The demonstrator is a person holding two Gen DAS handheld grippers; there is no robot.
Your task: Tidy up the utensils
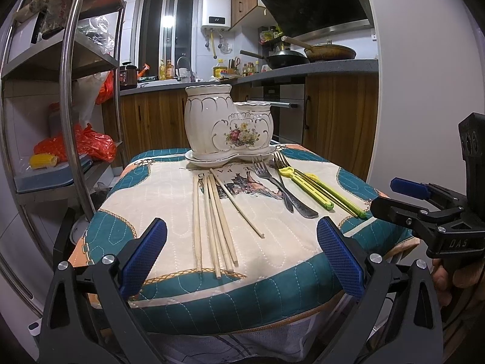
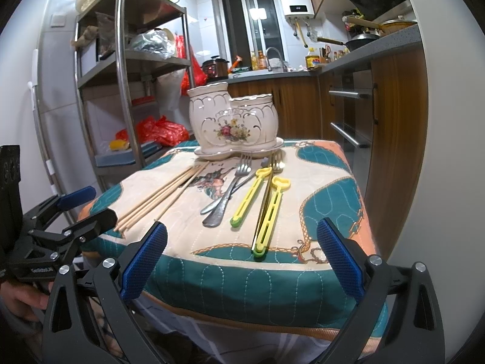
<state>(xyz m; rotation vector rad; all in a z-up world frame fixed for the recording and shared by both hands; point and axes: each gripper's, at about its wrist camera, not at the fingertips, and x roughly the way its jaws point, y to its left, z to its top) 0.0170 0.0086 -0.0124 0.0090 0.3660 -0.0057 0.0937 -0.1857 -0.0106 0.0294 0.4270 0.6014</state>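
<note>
1. Both claws hover at the near edge of the tabletop (image 1: 169,288), apart from every utensil: the left claw (image 1: 241,261) is spread wide and holds nothing, and the right claw (image 2: 242,261) likewise.
2. The chopsticks (image 1: 215,221) lie loose on the left; the forks (image 1: 272,182) and green sticks (image 1: 321,191) lie on the right. The holder (image 1: 227,121) stands on its saucer at the far side, both cups seemingly empty.
3. Risk: the chopsticks touch and overlap, so a pinch may catch several or roll one off the near edge.
4. Risk: the forks cross each other, so lifting one could drag its neighbour.
5. Risk: the quilted cover looks soft, so a nudged holder may tip.
</note>
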